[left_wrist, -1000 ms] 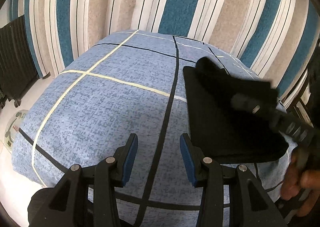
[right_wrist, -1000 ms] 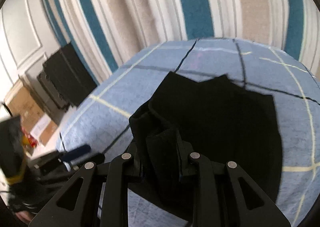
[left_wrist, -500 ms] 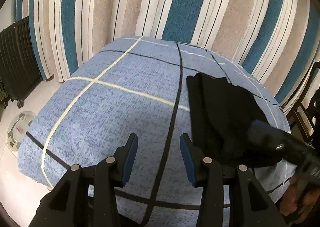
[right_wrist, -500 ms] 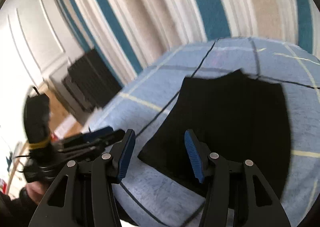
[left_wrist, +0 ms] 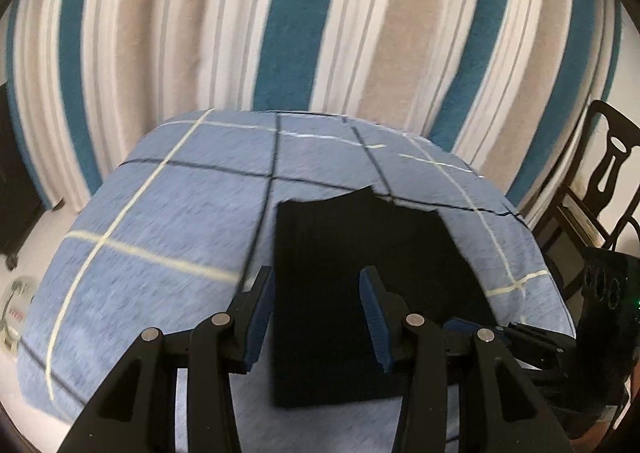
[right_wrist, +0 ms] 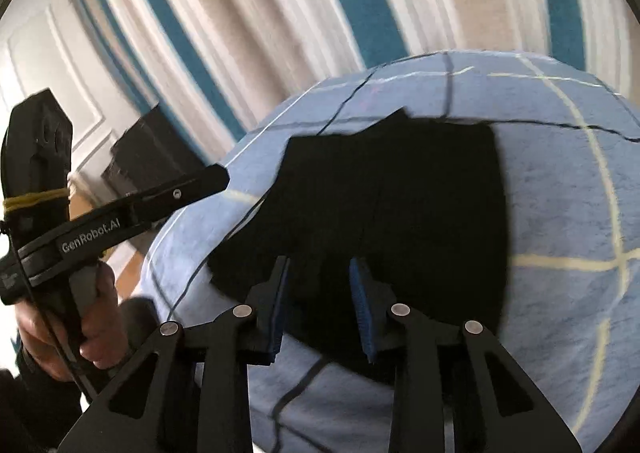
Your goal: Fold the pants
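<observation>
Pants lie folded on the blue checked bedspread. Left gripper hovers half-open and empty; right gripper, just narrowing, grips nothing. Best finish: press edges square.

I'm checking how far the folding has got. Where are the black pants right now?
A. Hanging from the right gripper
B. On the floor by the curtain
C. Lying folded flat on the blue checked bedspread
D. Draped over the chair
C: the pants lie as a flat dark rectangle on the bedspread, and no gripper holds them.
</observation>
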Demonstrator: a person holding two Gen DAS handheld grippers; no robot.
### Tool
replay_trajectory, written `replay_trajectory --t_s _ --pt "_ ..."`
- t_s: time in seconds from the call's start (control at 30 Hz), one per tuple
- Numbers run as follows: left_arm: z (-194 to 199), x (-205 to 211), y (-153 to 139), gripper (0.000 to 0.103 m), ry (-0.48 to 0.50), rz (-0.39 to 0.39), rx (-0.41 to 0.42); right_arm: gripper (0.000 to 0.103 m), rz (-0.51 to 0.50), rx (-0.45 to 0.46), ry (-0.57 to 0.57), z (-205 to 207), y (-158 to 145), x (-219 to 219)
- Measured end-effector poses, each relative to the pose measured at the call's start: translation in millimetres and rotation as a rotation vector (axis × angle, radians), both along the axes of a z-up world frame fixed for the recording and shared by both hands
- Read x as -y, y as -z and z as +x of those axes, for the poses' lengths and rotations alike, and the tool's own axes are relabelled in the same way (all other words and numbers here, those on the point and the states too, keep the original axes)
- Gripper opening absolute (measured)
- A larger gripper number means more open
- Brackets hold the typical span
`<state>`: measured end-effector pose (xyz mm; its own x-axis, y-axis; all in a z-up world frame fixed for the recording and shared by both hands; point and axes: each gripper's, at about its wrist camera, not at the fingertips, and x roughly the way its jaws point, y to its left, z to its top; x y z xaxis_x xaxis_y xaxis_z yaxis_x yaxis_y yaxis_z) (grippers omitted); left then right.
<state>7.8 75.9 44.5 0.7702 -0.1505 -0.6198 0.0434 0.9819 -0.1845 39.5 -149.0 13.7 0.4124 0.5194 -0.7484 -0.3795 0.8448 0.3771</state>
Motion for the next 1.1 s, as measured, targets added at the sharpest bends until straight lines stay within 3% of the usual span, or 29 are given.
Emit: replay_trajectory --t_s 0.17,0.33,0.53,0.63,0.7,0.83,1.1 --pt "36 23 -3 0.046 0.066 0.013 -0.001 0.031 -0.044 0.026 0.073 27 -4 27" --pt "79 39 7 0.046 0.099 0.031 -0.023 0.031 -0.084 0.046 0.075 61 -2 24" --pt "113 24 38 0.046 0.056 -0.011 -0.104 0.030 -0.169 -0.018 0.095 100 31 24" --pt "113 13 48 0.046 0.029 -0.030 -0.093 0.029 -0.131 -0.037 0.111 106 40 32" --pt "113 8 51 0.047 0.024 -0.063 -0.093 0.029 -0.121 -0.039 0.113 106 41 32" --pt "112 11 49 0.047 0.026 -0.041 -0.084 0.030 -0.124 -0.030 0.123 100 29 36" --pt "61 13 21 0.047 0.056 0.016 -0.007 0.030 -0.107 0.021 0.084 24 -1 36"
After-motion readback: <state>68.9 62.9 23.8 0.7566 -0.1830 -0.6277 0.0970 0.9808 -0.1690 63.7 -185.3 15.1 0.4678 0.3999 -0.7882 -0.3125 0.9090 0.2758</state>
